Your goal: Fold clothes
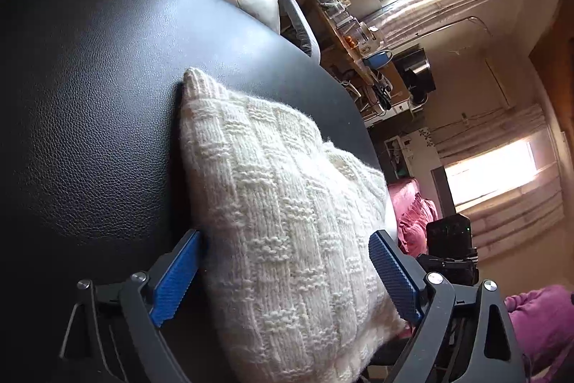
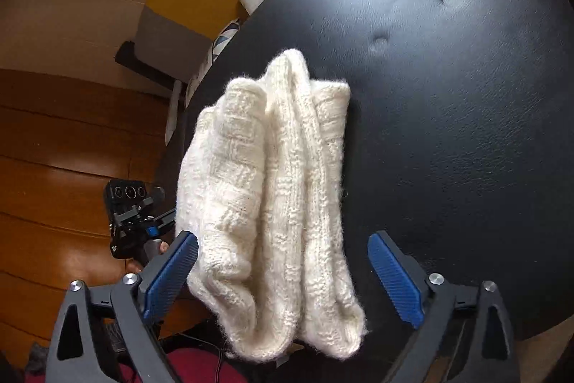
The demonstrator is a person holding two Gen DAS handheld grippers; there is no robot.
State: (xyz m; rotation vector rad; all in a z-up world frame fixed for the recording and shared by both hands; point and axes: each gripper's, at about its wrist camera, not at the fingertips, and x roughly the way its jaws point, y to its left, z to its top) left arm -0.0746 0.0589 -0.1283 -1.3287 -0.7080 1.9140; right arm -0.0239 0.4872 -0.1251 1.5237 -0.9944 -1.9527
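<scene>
Right up against both lenses is the cream knit sweater [image 1: 287, 221], already bundled into a thick folded stack on the black leather ottoman [image 1: 89, 96]. From my right gripper [image 2: 283, 279] I'm looking at its layered end [image 2: 272, 196], and the folds run straight away from me, so the long axis lines up with the fingers on that side. From my left gripper [image 1: 287, 275] I get the broad basket-weave face instead, also stretching away between the blue pads [image 1: 175, 279].

Jaws on both sides are spread wide, straddling the bundle with the knit in the gap. The left-hand pad in each view sits just beside the wool, maybe brushing it, I honestly can't tell. Nothing's clamped.

Neither hand looks clearly nearer to me. My guess is the next move needs both to close on the near edge. The bundle sits close to the ottoman's rim, wooden floor [image 2: 53, 149] just past it.
</scene>
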